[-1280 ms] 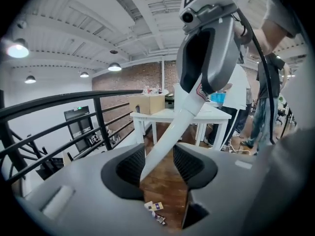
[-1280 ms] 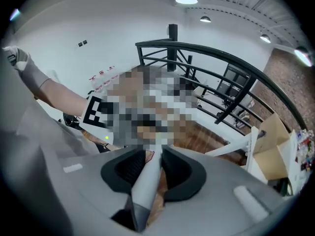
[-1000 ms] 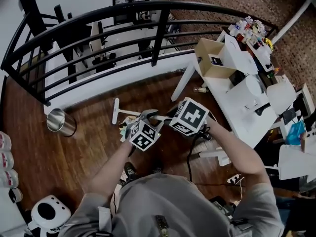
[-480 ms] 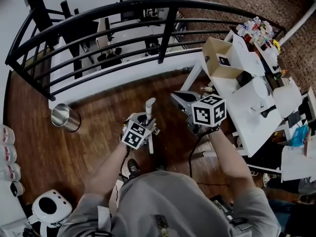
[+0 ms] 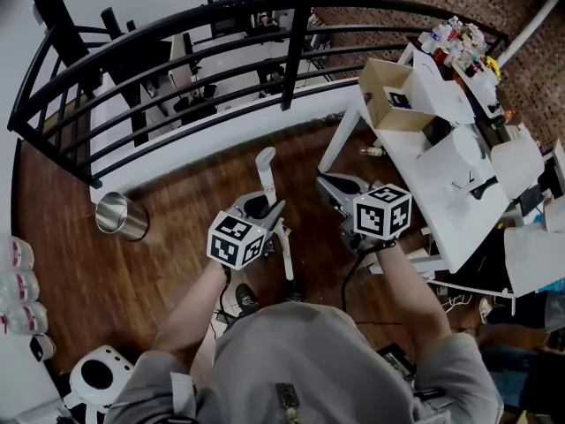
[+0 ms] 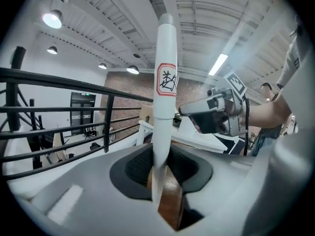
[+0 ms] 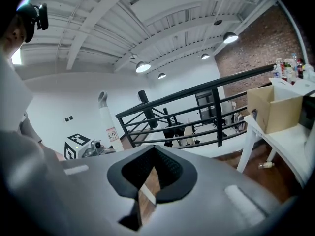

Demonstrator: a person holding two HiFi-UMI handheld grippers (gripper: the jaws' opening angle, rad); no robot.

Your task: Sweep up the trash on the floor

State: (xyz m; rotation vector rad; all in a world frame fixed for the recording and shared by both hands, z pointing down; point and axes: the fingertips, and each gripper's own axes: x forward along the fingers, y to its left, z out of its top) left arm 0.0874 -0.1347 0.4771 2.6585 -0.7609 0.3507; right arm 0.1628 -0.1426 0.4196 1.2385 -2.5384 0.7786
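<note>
My left claw (image 5: 267, 214) has just been closing and holds the white handle (image 5: 265, 166) above the wooden floor (image 5: 79, 237), long axis nearly upright, top end up; my right claw (image 5: 330, 187) is closed, empty

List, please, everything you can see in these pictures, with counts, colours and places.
floor: one, brown wood, underfoot
railing: one, black, along the floor's far edge
bin: one, shiny metal, on the floor at left
table: one, white, at right
cardboard box: one, brown, open, on the table
bottles: several, mixed colours, table's far corner
handle: one, white, upright, centre
left gripper: one, grey, shut on the handle; its jaws have just been closing
right gripper: one, grey, shut, empty, right of the handle
</note>
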